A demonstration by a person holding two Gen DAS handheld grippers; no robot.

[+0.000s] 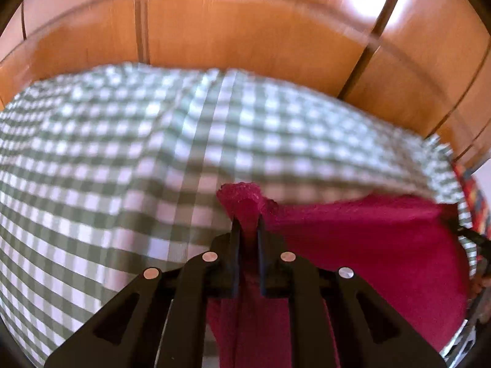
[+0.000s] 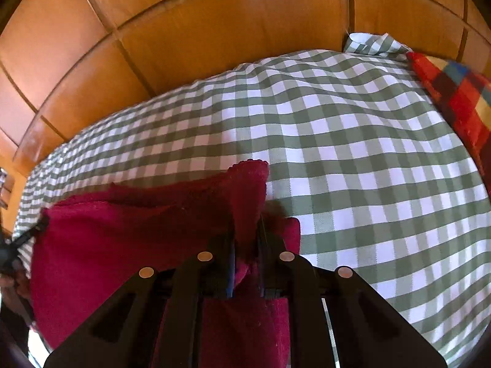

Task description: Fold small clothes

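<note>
Both grippers pinch the same crimson cloth [image 1: 368,245], one at each upper corner. The left gripper [image 1: 248,224] has its fingers nearly closed on a bunched corner that pokes out toward 12 o'clock; the right gripper [image 2: 247,233] grips its corner just as tightly. The cloth hangs stretched between them above the green-checked tablecloth [image 2: 368,153] on the worktop, with wooden panelling [image 1: 245,30] beyond and a bright patchwork fabric [image 2: 454,92] at 2 o'clock
</note>
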